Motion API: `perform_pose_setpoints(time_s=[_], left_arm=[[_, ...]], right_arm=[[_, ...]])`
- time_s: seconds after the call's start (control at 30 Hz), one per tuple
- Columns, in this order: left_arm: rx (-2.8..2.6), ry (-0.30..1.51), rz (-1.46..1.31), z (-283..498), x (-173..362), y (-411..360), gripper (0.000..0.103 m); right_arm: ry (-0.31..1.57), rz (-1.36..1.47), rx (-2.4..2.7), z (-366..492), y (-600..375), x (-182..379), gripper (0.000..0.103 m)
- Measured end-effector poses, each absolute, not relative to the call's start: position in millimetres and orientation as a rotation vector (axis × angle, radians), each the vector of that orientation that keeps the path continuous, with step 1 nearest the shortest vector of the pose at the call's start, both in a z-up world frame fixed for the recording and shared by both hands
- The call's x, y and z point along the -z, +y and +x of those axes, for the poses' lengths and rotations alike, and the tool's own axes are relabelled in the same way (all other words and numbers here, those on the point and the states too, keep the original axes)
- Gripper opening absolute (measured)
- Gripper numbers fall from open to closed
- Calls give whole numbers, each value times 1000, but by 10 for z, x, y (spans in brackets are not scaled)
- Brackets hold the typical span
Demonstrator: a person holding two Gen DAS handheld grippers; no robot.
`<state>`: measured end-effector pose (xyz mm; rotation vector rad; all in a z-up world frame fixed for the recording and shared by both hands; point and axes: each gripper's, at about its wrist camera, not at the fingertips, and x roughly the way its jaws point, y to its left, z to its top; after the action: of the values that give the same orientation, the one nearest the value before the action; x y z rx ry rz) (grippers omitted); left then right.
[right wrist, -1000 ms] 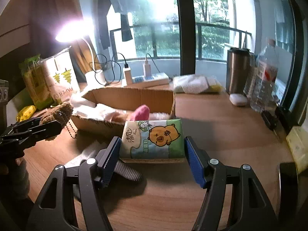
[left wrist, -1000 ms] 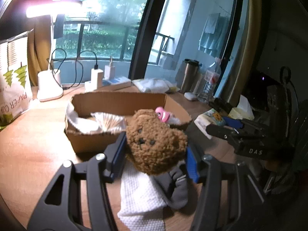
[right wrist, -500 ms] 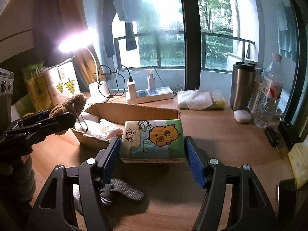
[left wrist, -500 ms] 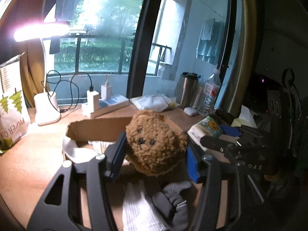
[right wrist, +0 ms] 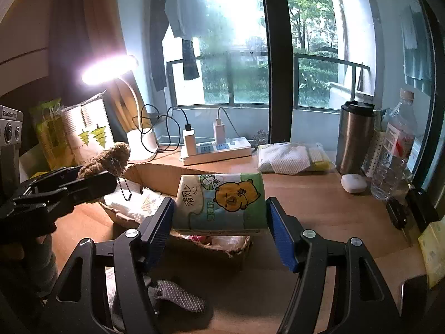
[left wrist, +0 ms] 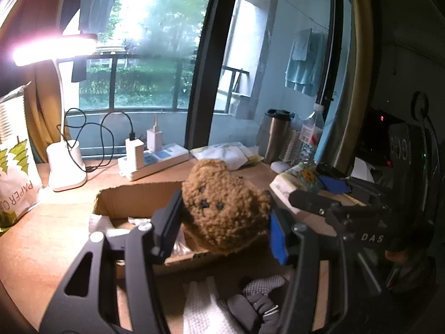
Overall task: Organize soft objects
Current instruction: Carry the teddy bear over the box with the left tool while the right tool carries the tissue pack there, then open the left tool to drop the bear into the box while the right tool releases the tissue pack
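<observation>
Cardboard box (left wrist: pixel 139 194) already held some soft things. Left tongs (left wrist: pixel 222 222) gripped a bear (left wrist: pixel 222 208), right tongs (right wrist: pixel 219 217) a tissue pack (right wrist: pixel 222 200); socks (left wrist: pixel 256 303) remained at the desk's near edge.

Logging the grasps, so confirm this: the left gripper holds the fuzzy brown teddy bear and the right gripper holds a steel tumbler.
Wrong on the right gripper: the right wrist view shows it clamping a green tissue pack with a cartoon bear. The left gripper holds the fuzzy brown teddy bear.

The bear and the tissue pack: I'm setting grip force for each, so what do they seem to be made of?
The bear looks like curly brown plush, matte and nubbly, probably stuffed. The tissue pack looks wrapped in thin printed plastic film, smooth with a slight sheen and creases near its edges; the tissues inside are not visible.
</observation>
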<state>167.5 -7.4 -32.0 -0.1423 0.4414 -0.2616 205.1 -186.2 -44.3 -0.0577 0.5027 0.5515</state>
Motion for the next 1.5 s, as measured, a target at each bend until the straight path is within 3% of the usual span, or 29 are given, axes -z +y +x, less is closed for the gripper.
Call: perform_pose_setpoints(time_s=[1.07, 1.4, 1.5], left_arm=[[274, 547, -221, 2193, 658, 32, 59], [298, 583, -252, 2246, 734, 59, 79], [292, 585, -267, 2234, 738, 91, 81]], right_arm=[[525, 2, -557, 2545, -1660, 547, 69], [550, 5, -558, 2672, -1563, 625, 70], [555, 0, -556, 2690, -1543, 642, 70]])
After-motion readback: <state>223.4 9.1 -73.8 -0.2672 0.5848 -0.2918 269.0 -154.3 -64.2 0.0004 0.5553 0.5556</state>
